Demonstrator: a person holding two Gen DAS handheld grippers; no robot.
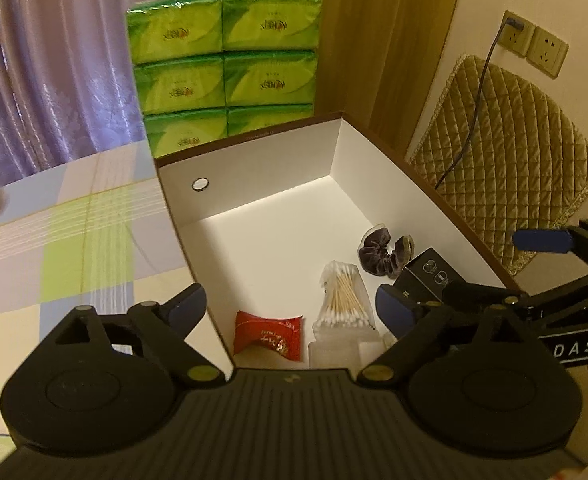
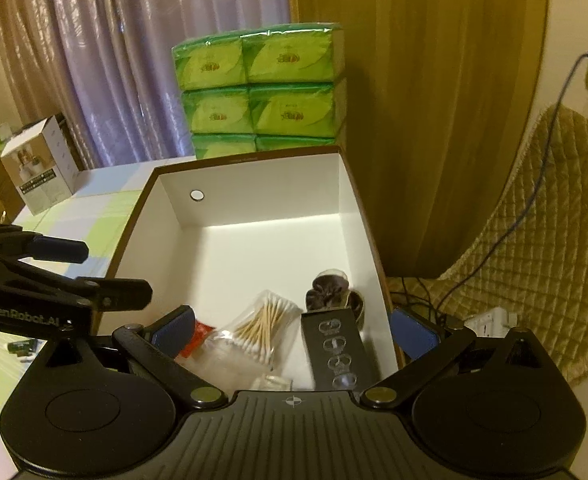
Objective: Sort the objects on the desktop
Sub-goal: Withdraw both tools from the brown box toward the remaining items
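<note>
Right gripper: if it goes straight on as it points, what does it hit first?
Probably the black box lying in the white storage box; it sits low between the open jaws of the right gripper. Depth is unclear.

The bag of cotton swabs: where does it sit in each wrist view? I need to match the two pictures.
Left wrist: bag of cotton swabs lies on the box floor, lower centre-right, right of the red packet and left of the black carton.
Right wrist: it is lower centre, left of the black carton.
Shared landmark: the round hole in the white box's far wall.
</note>
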